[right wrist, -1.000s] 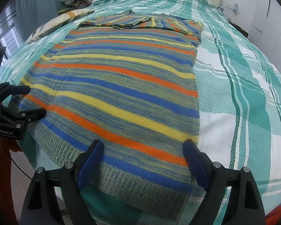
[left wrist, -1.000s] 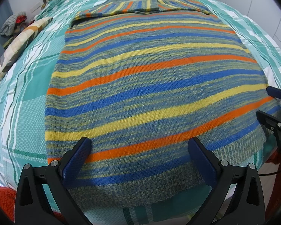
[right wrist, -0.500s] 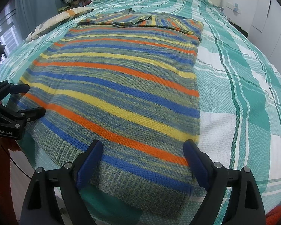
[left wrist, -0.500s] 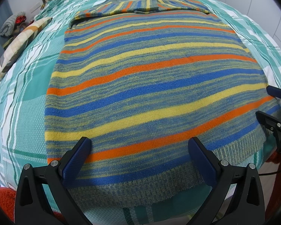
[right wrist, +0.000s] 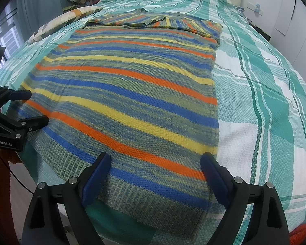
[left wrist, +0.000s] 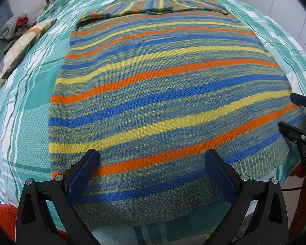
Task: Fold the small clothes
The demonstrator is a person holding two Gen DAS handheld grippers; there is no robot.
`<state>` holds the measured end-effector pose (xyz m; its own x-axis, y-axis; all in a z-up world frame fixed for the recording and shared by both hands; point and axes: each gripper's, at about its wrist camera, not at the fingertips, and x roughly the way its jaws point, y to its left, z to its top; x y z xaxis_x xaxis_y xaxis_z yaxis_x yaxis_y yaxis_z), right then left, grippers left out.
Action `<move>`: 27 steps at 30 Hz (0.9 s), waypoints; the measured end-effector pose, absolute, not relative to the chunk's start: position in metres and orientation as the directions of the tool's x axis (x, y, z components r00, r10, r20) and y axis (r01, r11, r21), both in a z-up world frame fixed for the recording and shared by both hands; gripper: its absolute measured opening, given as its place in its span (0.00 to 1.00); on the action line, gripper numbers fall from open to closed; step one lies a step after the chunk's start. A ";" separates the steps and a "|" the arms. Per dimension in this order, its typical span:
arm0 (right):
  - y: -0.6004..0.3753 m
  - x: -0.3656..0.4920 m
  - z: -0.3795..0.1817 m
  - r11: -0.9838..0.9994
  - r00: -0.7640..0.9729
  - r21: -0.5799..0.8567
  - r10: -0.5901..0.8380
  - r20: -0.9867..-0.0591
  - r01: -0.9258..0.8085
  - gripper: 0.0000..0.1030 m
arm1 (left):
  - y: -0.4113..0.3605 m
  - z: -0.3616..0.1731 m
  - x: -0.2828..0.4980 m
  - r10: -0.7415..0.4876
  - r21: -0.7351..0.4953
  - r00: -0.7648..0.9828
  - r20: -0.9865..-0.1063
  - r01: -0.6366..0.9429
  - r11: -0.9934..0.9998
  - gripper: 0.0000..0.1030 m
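Sweater [left wrist: 159, 94], ribbed-hem knit in blue, yellow and orange stripes, lies flat on the teal plaid woven bedspread [right wrist: 271, 94], sleeves folded across its far end, with left gripper [left wrist: 152, 169] and right gripper [right wrist: 155, 171] poised at its near hem, jaws apart, gripping nothing.

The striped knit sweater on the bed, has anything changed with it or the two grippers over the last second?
Nothing visibly changed. The striped knit sweater lies flat on the green plaid bedspread as before, sleeves folded across its far end. The left gripper and right gripper stay open at its ribbed hem, holding nothing.
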<state>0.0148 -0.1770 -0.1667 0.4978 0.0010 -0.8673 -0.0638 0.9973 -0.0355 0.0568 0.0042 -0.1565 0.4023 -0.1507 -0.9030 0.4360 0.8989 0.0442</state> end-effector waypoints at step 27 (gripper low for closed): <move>-0.264 -0.005 -0.152 0.905 0.294 0.425 0.398 -0.869 0.030 0.72 | 0.097 -0.153 0.054 -0.256 -0.201 0.172 -0.951 0.284 0.938 0.82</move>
<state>-0.0053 -0.2643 -0.1523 0.2938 0.3984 -0.8689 0.0297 0.9047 0.4249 0.0541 0.0967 -0.1532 0.1715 -0.2562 -0.9513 0.2836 0.9376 -0.2014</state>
